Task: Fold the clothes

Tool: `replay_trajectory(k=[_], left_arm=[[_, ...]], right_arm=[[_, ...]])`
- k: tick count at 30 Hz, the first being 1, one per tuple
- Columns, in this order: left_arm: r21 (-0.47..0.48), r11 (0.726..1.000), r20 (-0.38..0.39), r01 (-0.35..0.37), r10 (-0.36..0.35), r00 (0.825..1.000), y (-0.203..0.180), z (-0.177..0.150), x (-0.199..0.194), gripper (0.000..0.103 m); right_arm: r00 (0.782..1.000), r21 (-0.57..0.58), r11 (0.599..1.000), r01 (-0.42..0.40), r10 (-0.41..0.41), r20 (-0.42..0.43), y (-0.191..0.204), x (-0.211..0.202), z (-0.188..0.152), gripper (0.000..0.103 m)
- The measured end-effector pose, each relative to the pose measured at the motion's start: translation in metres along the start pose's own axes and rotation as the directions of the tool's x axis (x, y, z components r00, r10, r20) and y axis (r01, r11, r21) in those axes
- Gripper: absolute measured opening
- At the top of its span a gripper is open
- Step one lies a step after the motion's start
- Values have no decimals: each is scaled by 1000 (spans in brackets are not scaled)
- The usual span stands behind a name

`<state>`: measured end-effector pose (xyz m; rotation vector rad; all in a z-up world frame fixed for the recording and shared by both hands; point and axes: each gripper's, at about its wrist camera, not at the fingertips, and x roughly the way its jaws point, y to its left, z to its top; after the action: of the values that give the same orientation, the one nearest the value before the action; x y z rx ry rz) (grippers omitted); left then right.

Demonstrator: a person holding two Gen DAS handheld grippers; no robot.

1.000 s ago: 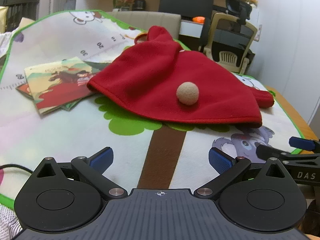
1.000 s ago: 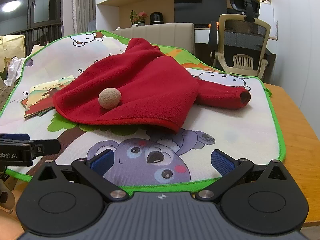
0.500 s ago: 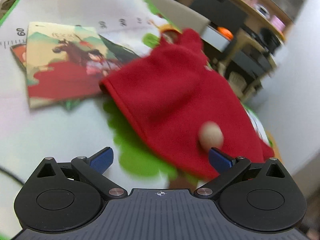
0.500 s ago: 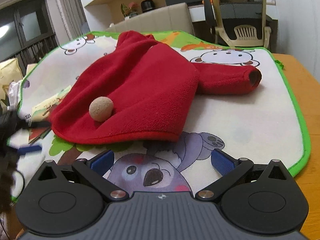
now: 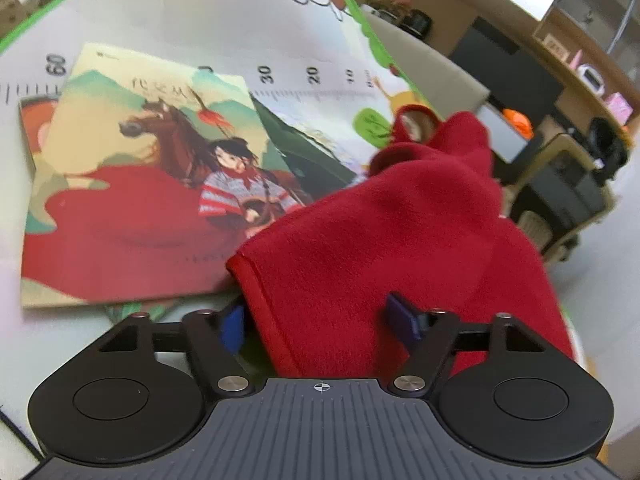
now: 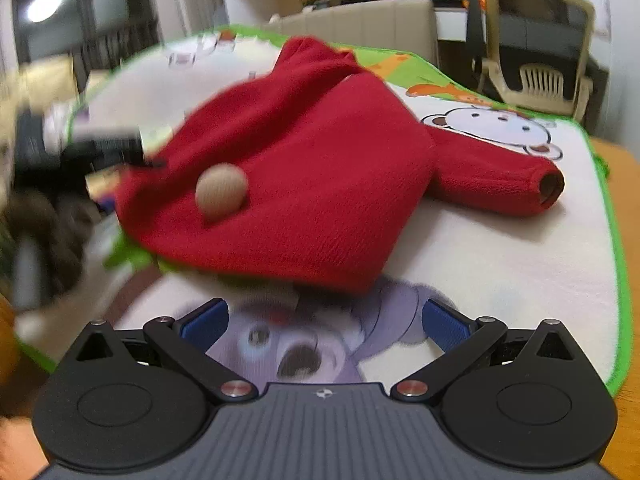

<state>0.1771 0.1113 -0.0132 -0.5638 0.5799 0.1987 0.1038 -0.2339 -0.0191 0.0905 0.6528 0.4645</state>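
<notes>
A printed ruler scale on the play mat point(image 5: 168, 12) reads 60, 30, 20 and 10; characters on the picture book point(image 5: 132, 184) cover are too blurred to read.

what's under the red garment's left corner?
The red garment lies on the play mat, and its hemmed corner overlaps the edge of the picture book. How far the book extends underneath is hidden by the fabric. The left claw straddles that hem.

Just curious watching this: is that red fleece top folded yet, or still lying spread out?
Not neatly folded. The red fleece top lies loosely bunched on the play mat, one sleeve sticking out sideways.
</notes>
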Motion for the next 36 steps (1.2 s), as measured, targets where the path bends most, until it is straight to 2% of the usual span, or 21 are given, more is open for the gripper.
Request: replay_trajectory(k=[2,4,8,11,12,13,14,16,17,18,19,20,21,22,24,25,28,30,32,34,36], left_arm=[[31,999,18,-11,10,1000,-8,6,1,42],[76,997,50,3,-7,999,-27,19,-3,29],[191,980,103,50,-71,992,-85,44,-8,20],[310,935,92,173,-210,973,-158,44,-1,20],[382,886,37,262,-298,954,-184,32,-1,20],[457,812,-42,364,-388,921,-209,18,-1,25],[518,721,-129,460,-466,875,-235,3,-2,35],[563,560,-300,608,-546,782,-256,-31,-11,45],[567,477,-384,672,-568,728,-264,-48,-17,50],[556,419,-447,718,-577,683,-263,-61,-24,57],[543,389,-484,744,-580,656,-256,-69,-31,71],[533,388,-497,752,-576,649,-245,-71,-36,84],[525,396,-502,753,-570,650,-232,-71,-41,88],[519,417,-498,746,-562,661,-219,-67,-44,92],[521,504,-449,688,-524,724,-192,-51,-46,93],[521,549,-420,653,-501,756,-178,-42,-46,93],[477,667,-352,572,-452,820,-143,-19,-48,94],[438,737,-309,515,-414,856,-121,-3,-49,94],[413,772,-275,483,-400,875,-103,5,-57,95],[409,787,-240,461,-395,887,-89,14,-70,96],[413,801,-201,433,-384,901,-78,23,-86,97]], right_arm=[[997,43,999,1,-5,79,-18,-8,10,103],[988,56,997,54,-61,144,-36,-14,23,103],[953,20,988,152,-152,261,-62,-27,55,103],[909,-5,974,225,-207,361,-77,-41,86,103],[887,-6,968,250,-226,401,-81,-49,99,103],[864,-6,961,275,-244,441,-86,-56,112,103],[844,-1,955,296,-261,469,-90,-63,123,103],[808,14,943,332,-292,512,-99,-75,145,103],[799,19,940,341,-301,520,-103,-79,152,103],[806,12,940,340,-298,511,-105,-79,156,103],[817,-1,942,335,-290,498,-107,-78,158,103],[834,-26,944,329,-278,476,-108,-73,158,103],[860,-75,945,319,-255,442,-104,-62,154,103],[887,-132,944,304,-230,401,-99,-50,148,103],[929,-244,932,267,-182,321,-86,-25,136,103],[939,-306,917,257,-162,303,-75,-12,131,103],[949,-467,851,240,-104,297,-38,20,121,103],[957,-544,819,183,-23,288,-12,32,123,103],[966,-618,777,117,56,254,14,41,127,103],[973,-698,711,89,89,215,41,54,129,103],[982,-764,639,89,70,173,65,72,130,103]])
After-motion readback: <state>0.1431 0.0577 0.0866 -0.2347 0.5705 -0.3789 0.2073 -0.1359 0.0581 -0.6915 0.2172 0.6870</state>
